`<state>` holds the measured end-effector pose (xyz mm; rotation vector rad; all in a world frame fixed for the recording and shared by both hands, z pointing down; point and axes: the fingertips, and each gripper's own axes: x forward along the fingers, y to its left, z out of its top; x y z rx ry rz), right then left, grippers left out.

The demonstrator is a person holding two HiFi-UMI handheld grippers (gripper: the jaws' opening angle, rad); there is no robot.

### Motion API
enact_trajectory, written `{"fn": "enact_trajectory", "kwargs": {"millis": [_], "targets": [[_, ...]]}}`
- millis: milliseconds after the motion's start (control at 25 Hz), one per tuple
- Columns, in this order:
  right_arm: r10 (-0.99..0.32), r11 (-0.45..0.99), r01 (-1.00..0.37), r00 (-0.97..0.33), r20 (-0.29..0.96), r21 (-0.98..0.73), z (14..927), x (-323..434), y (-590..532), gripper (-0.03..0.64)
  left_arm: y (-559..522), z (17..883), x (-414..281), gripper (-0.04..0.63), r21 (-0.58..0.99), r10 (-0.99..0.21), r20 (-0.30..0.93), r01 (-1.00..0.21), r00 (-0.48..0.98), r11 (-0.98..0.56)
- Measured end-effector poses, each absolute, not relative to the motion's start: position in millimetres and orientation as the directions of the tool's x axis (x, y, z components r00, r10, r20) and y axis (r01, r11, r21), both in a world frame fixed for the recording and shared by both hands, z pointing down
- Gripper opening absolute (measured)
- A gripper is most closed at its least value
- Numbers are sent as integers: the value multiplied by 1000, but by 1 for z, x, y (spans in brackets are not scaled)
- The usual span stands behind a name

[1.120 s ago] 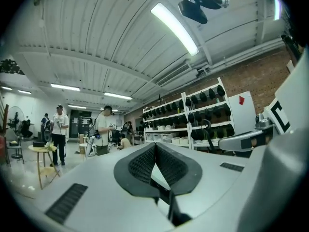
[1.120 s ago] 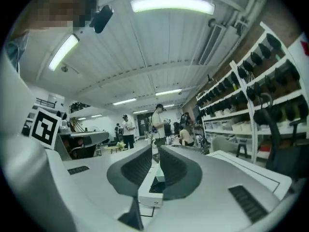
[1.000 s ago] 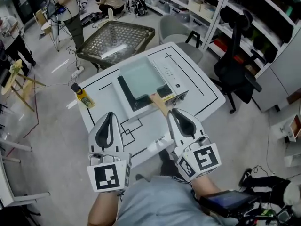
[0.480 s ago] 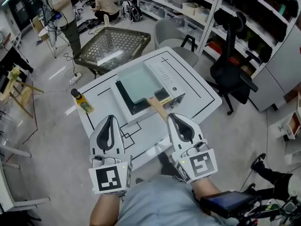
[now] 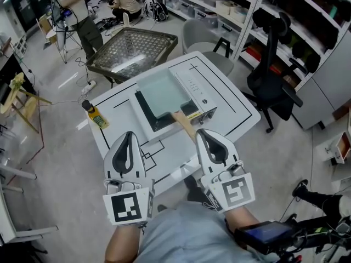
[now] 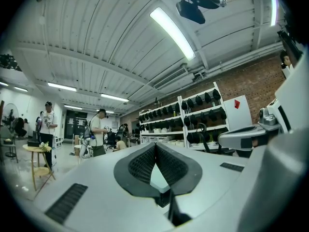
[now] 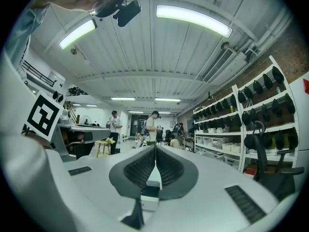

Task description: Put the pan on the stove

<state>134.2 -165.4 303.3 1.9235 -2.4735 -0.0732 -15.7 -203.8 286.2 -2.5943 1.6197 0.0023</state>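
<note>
Close in, by the front edge of the bench [image 5: 233,100]: left gripper [image 5: 128,134] and right gripper [image 5: 207,131], jaws clenched on nothing. Farther out, pan [image 5: 163,96] seemingly seated on the stove [image 5: 195,86], handle [image 5: 184,124] pointing back. Likely placed already; otherwise, open right jaws and reach for the handle.

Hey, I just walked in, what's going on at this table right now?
A person holds two grippers over the near edge of a white table. The left gripper and the right gripper are both shut with nothing between their jaws. Ahead of them, a square pan appears to sit on the stove, its wooden handle pointing back toward the right gripper, which isn't gripping it. A yellow bottle stands off to the left.
</note>
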Motion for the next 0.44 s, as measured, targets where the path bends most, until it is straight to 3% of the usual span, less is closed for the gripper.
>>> {"fn": "enact_trajectory", "kwargs": {"millis": [440], "targets": [[-969, 243, -969, -244, -24, 46, 305, 138, -162, 49, -200, 289, -9, 18, -70, -894, -40, -894, 445, -442]]}}
